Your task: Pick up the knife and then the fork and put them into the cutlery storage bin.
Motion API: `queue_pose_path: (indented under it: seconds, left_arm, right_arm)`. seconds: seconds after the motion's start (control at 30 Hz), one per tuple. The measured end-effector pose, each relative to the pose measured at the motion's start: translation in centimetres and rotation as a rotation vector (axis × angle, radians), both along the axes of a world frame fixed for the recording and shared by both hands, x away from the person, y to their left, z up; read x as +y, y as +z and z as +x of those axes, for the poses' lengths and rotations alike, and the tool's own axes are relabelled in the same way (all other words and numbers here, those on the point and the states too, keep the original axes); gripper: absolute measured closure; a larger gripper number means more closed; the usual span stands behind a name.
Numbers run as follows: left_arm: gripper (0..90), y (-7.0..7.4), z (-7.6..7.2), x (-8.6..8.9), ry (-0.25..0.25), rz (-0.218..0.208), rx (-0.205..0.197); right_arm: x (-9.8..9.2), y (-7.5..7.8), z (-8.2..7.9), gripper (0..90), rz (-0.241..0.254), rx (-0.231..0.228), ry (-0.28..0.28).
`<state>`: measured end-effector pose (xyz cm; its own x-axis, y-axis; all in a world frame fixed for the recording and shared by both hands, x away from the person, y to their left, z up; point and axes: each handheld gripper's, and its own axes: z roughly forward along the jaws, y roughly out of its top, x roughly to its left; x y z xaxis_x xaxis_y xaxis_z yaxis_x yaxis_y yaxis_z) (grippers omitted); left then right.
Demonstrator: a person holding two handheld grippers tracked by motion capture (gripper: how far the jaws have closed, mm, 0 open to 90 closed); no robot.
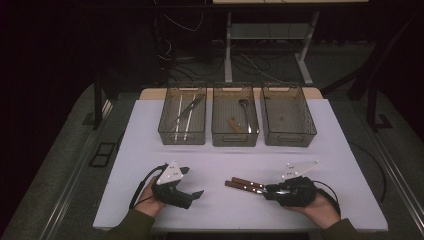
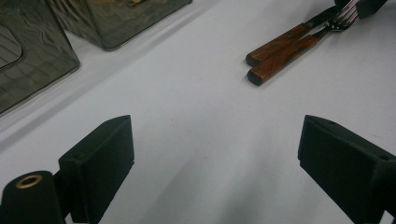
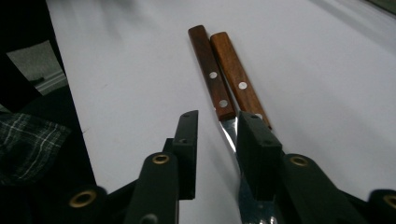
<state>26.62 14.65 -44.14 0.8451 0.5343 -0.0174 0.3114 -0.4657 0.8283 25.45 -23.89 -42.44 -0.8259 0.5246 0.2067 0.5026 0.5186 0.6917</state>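
- White table (image 1: 150, 125) was seen with three clear bins (image 1: 235, 121) in a row at its far edge; some cutlery already lay in the left and middle ones, so a sorting job was judged underway.
- Step in hand was judged as the pick-up of the two wooden-handled utensils (image 1: 245, 184), which lay side by side, flat on the table, near the front right.
- Right gripper (image 3: 217, 135) was seen partly open, one jaw over the metal blade, no pad pressed on it; nothing was held.
- Left gripper (image 2: 215, 154) was held wide open over bare table, nothing between the jaws.
- Next move was judged to need one utensil separated, clamped, and carried to a bin.
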Motion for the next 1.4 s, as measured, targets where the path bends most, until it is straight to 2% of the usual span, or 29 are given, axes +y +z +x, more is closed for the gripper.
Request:
queue_pose_path:
  seconds: [0.1,0.23,0.5,0.57,0.83,1.0,1.03,1.1,1.4]
  left_arm:
    - [9.2,0.0,0.0,-0.1,0.002,-0.007,0.000]
    - [9.2,0.0,0.0,-0.1,0.004,-0.007,0.002]
    - [9.2,-0.1,0.0,-0.1,0.010,-0.016,0.004]
    - [9.2,-0.1,0.0,-0.2,0.011,-0.016,0.005]
    - [9.2,-0.1,0.0,-0.1,0.009,-0.016,0.004]
    - [9.2,-0.1,-0.1,-0.1,0.008,-0.017,0.003]
    - [9.2,-0.1,-0.1,-0.1,0.008,-0.017,0.003]
    - [9.2,-0.1,-0.1,-0.1,0.008,-0.017,0.004]
    - [9.2,-0.1,-0.1,-0.2,0.009,-0.021,0.002]
  right_arm:
    - [-0.5,-0.1,0.3,55.9,0.003,0.005,-0.007]
    - [-0.6,0.2,0.8,56.8,-0.001,0.012,-0.028]
    - [0.1,0.8,2.3,58.2,-0.044,-0.016,0.011]
    - [0.3,0.8,2.8,58.2,-0.053,-0.009,0.019]
    - [1.9,0.7,4.2,61.7,-0.114,-0.004,0.072]
    - [3.0,0.3,4.8,63.8,-0.174,0.011,0.104]
    - [3.0,0.2,5.1,64.0,-0.200,-0.004,0.126]
    - [3.3,0.0,5.2,65.5,-0.220,-0.003,0.142]
    - [3.7,-0.2,5.5,68.0,-0.273,0.013,0.186]
